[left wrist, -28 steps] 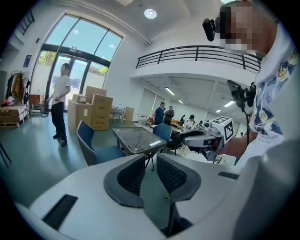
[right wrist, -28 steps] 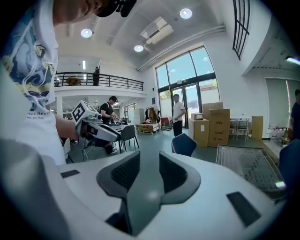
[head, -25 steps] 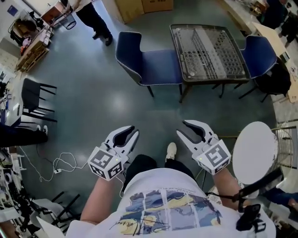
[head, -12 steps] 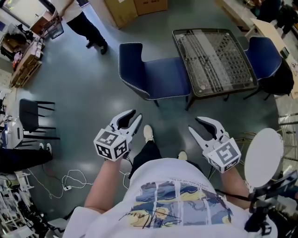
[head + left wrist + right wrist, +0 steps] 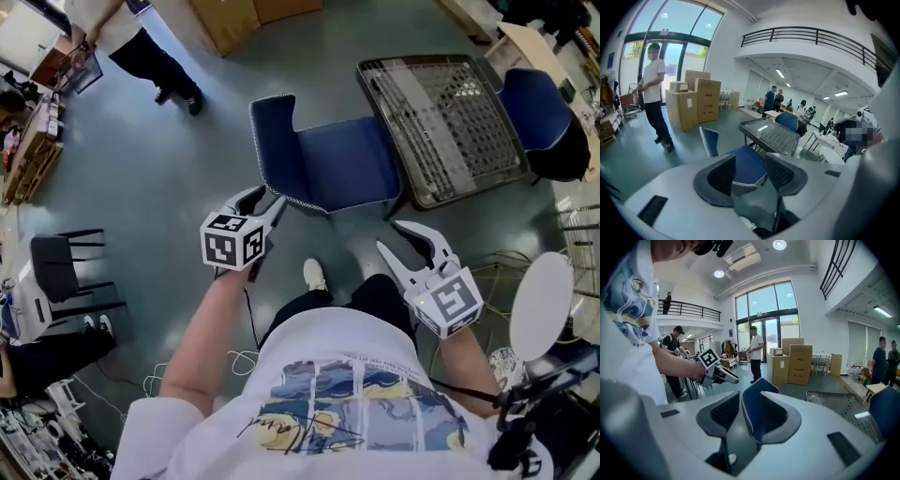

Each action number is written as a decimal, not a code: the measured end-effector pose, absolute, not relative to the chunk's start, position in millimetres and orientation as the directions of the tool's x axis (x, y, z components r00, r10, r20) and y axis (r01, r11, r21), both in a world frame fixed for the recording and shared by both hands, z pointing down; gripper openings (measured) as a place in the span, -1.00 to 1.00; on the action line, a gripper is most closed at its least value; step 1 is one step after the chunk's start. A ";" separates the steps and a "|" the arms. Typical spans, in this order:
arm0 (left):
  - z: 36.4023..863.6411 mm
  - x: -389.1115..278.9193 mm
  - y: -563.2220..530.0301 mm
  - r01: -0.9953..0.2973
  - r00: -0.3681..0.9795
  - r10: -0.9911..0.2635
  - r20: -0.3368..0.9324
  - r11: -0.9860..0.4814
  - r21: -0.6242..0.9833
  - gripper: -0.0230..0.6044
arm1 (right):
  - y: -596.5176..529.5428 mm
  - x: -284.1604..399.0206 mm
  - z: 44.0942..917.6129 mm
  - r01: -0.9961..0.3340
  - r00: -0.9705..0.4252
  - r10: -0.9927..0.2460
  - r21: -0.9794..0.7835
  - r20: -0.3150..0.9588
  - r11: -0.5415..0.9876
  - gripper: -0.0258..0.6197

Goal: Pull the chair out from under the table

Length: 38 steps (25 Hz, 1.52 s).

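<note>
Blue chair [image 5: 328, 164] is on the far side of the floor. Its backrest is on the left and its seat points right at the table [image 5: 441, 112]. The seat's right end sits just under the table's left edge, so it's not pulled out yet.

Left gripper [image 5: 267, 198] is held out low, right by the near corner of the backrest. Jaws are opening. The left gripper view shows the seat and its white-stitched edge through the gap, and the pads aren't pressing on anything. Can't tell from overhead whether a tip touches the chair.

Right gripper [image 5: 386, 235] is nearer to the person and clear of the chair, just off the near left corner of the table. Jaws are spread wide. The right gripper view shows the backrest through the gap, further off, with nothing clamped.

The mesh-top table has a second blue chair [image 5: 539, 103] on its far right side.

Also around:
- a standing person [image 5: 141, 47] at the far left
- cardboard boxes [image 5: 234, 19] along the far edge
- a black chair [image 5: 66, 272] on the left
- a white round top [image 5: 539, 305] near right
- a white cable [image 5: 234, 361] on the floor by the operator's feet
</note>
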<state>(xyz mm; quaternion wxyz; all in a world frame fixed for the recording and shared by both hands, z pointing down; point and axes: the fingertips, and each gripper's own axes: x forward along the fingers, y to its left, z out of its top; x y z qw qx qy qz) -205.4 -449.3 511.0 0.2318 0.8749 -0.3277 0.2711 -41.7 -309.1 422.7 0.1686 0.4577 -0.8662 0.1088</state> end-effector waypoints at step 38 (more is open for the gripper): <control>720.2 -205.0 -648.4 -0.920 0.204 -0.062 0.977 -0.355 0.169 -0.50 | -482.2 73.7 490.6 -0.746 -0.661 -0.640 -0.247 0.393 0.619 -0.55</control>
